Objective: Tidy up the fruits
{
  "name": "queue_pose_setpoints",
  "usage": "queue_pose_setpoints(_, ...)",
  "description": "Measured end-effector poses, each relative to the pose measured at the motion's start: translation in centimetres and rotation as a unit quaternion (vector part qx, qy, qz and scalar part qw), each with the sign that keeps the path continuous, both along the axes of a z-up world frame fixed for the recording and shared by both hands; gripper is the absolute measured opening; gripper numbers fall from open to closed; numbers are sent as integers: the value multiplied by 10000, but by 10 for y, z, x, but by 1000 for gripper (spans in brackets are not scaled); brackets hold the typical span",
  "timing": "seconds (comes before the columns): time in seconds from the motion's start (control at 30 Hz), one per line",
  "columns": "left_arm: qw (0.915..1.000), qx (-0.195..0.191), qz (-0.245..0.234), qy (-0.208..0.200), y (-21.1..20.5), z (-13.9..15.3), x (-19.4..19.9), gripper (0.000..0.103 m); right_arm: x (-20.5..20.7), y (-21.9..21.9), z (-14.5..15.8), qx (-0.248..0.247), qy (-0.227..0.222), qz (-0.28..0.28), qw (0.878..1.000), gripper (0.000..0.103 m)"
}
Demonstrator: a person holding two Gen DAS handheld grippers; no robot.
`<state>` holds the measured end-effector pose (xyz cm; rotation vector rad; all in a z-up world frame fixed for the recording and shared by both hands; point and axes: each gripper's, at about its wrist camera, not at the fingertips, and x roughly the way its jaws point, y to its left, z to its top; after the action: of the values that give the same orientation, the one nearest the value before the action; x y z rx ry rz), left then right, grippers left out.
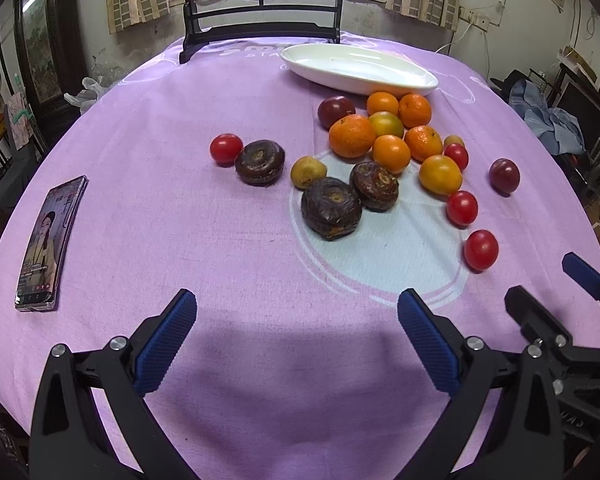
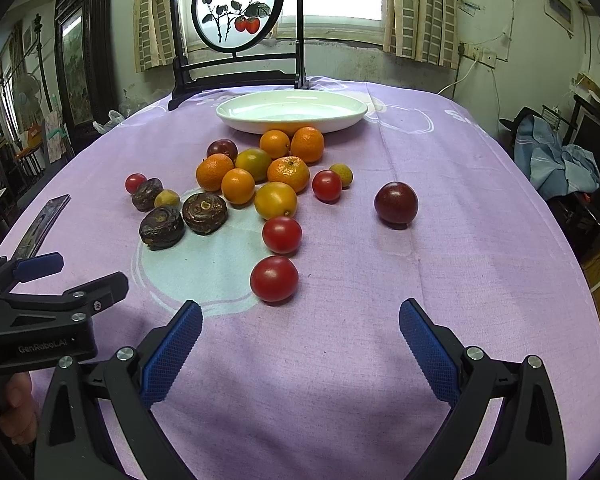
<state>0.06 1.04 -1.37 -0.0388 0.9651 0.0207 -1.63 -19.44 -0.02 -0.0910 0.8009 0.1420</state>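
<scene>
Fruits lie loose on a purple tablecloth: several oranges, red cherry tomatoes, three dark brown water chestnuts, two purple plums and small yellow-green fruits. An empty white oval plate stands behind them. My left gripper is open and empty, near the front edge. My right gripper is open and empty, just short of the nearest tomato. It also shows in the left wrist view.
A phone lies at the left of the table, screen lit. A round painted screen on a dark stand stands at the far edge behind the plate. The left gripper shows at the left of the right wrist view.
</scene>
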Motion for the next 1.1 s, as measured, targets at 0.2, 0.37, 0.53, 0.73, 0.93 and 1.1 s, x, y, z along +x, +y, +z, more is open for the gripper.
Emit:
queue_pose_setpoints(0.2, 9992, -174, -206, 309, 13, -14, 2, 98, 2, -7, -7, 89, 106, -22, 9999, 99)
queue_pose_setpoints(0.37, 9969, -319, -517, 499, 18, -18, 5, 98, 2, -13, -8, 190, 173, 150, 9996, 99)
queue_pose_setpoints(0.53, 9971, -304, -492, 486, 24, -12, 25, 98, 8, -23, -9, 411, 276, 195, 9986, 99)
queue_pose_setpoints(0.73, 9940, -204, -754, 765, 5, -20, 62, 80, 17, -27, -6, 535, 403, 226, 9975, 100)
queue_pose_setpoints(0.93, 9926, 49, -934, 768, -23, -24, 83, 79, 24, -26, -8, 556, 479, 238, 9970, 100)
queue_pose_setpoints(1.1, 9934, 200, -971, 571, -36, -21, 91, 43, 28, -24, -10, 482, 554, 249, 9970, 100)
